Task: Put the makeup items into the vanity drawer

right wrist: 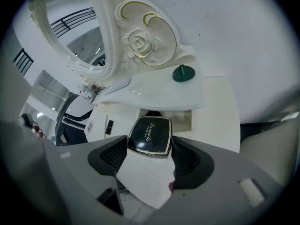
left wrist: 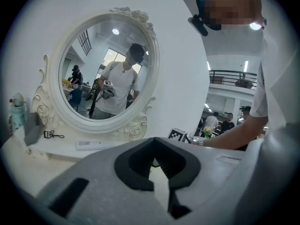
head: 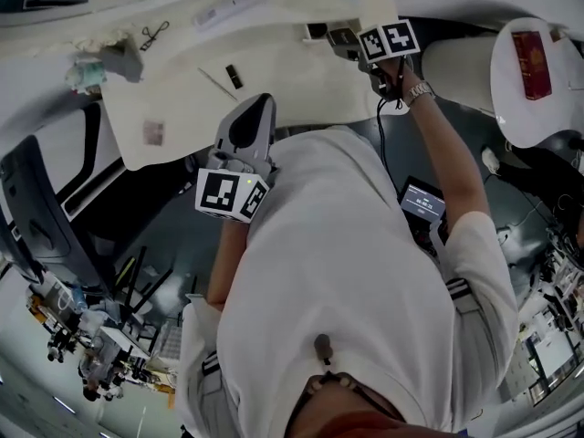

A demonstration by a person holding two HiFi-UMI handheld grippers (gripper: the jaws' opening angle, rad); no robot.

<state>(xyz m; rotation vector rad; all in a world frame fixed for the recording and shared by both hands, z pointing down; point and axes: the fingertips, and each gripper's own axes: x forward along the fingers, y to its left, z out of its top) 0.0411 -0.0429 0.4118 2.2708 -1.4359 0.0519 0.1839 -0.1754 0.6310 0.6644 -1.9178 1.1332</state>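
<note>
Currently our right gripper (right wrist: 150, 154) clamps a black compact (right wrist: 150, 135) between wide-set jaws, right at the vanity's open drawer (right wrist: 185, 120). Our left gripper (left wrist: 157, 165) is closed and empty, facing the oval mirror (left wrist: 105, 71). A green round cap (right wrist: 183, 72) sits on the shelf beyond.

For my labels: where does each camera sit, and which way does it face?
Head view: on the head, steeply down onto the vanity top; shirt, left gripper, right gripper show.
Left gripper view: on that gripper, facing the oval mirror; shut fingers, right forearm show.
Right gripper view: on that gripper, facing down; fingers hold a black compact.
Shared: both gripper views show the mirror.
</note>
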